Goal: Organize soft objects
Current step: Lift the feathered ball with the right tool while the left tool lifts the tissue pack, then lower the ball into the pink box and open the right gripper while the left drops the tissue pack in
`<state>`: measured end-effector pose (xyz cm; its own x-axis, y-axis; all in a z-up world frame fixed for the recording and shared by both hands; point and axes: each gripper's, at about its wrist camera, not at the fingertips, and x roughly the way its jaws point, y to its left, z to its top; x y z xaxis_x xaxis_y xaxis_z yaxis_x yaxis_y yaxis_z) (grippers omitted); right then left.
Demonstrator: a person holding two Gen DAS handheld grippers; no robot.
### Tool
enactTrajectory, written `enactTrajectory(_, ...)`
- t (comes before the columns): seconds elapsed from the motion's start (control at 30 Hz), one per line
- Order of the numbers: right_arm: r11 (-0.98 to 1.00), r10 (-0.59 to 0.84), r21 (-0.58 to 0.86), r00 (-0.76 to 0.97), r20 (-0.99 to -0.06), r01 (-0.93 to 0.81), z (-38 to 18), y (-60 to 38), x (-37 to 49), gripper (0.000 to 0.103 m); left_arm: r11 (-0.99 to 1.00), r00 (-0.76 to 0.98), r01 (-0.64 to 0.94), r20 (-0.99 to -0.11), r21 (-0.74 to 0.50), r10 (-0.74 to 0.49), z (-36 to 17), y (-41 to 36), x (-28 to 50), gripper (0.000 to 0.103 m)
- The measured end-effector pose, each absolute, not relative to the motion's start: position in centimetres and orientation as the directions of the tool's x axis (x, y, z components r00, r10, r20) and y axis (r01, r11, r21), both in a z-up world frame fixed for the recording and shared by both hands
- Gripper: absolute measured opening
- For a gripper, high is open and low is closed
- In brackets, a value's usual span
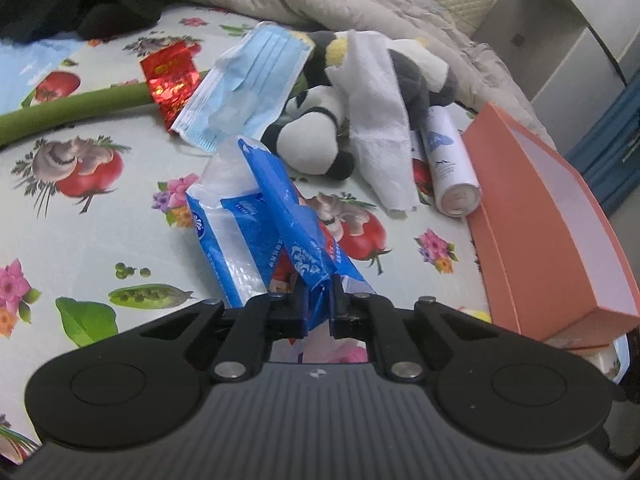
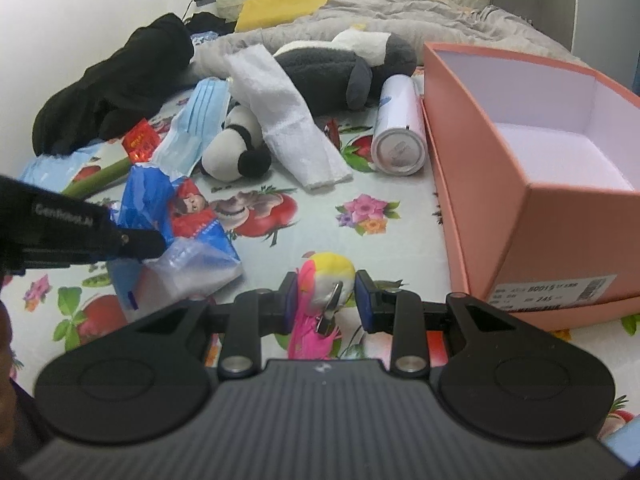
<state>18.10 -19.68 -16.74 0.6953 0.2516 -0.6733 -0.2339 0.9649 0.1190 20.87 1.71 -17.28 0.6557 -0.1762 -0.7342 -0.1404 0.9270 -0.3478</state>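
Risk first: my left hand-held gripper [image 1: 319, 308] pinches only a thin fold of the tissue pack [image 1: 256, 220], so it could slip. My right hand-held gripper [image 2: 325, 300] sits half-open around the toy [image 2: 326, 280] on the bed, beside the box [image 2: 520, 168]; closing may squirt it out.

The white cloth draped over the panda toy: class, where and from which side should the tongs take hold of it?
Grip the white cloth at its loose near end, which lies flat on the floral sheet, away from the panda toy. Come from the front, the camera's side, with one finger on each long edge. That end looks free, so pulling there would probably disturb neither the toy nor the spray can beside it.
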Motion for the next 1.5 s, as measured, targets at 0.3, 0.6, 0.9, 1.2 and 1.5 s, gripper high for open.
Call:
enactTrajectory(0.3,0.967,0.253,0.135,0.720,-0.646,-0.218,-13.5,-20.9,18.0,0.033,0.935,0.677,-0.076,-0.706,-0.346,-0.206,-14.2,0.7,20.5,0.010)
enactTrajectory(0.6,0.968,0.250,0.146,0.763,-0.596,-0.203,-8.2,-22.9,18.4,0.033,0.937,0.685,0.004,-0.682,-0.349,-0.257,-8.9,-1.5,21.0,0.010)
enactTrajectory(0.9,0.970,0.241,0.155,0.818,-0.522,-0.187,-2.4,-25.9,19.8,0.033,0.937,0.718,0.088,-0.631,-0.338,-0.295,-2.2,-4.3,22.7,0.010)
enactTrajectory(1.2,0.974,0.223,0.148,0.851,-0.475,-0.173,1.1,-30.0,22.3,0.033,0.928,0.732,0.146,-0.594,-0.344,-0.335,2.4,-8.9,25.8,0.010)
enactTrajectory(1.5,0.988,0.109,0.155,0.830,-0.547,-0.028,-1.1,-36.2,26.1,0.033,0.925,0.659,0.229,-0.651,-0.303,-0.376,1.2,-16.3,31.1,0.010)
